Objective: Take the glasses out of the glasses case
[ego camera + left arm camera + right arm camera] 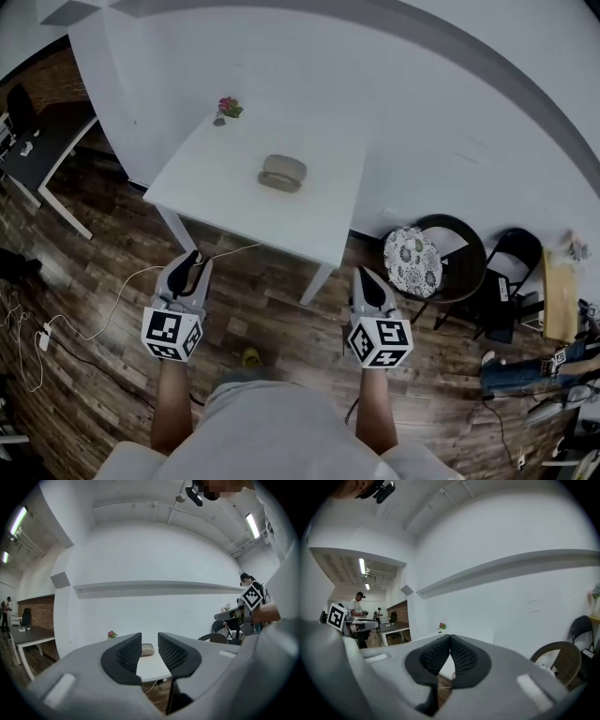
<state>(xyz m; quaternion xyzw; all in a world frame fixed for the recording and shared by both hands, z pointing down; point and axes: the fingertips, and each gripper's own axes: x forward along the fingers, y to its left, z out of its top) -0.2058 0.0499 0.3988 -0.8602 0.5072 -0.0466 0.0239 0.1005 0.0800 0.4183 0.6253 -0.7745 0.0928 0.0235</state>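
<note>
Left gripper view: the left gripper (149,643) has its jaws spread a little, with a narrow gap and nothing held in it. Through that gap, well ahead of the tips, the glasses case (147,649) lies on the white table (151,668). A small pot of pink flowers (111,634) stands farther off, to the left of the jaws.

In the right gripper view the right gripper (450,641) has its jaws pressed together at the tips, with nothing between them. The flower pot (442,626) shows beyond and just above them.

From the head view, both tools are held over the wooden floor (272,309), short of the table's near edge. The left gripper (192,261) and right gripper (367,278) are well apart and both point forward. The grey oval case (282,172) rests near the middle of the table (234,159), ahead of and between the two tools. Whether its lid is up cannot be told. The flowers (226,109) stand at the far left corner. A chair with a patterned cushion (412,261) stands just right of the right gripper, and a white cable (112,300) trails over the floor left of the left one.
</note>
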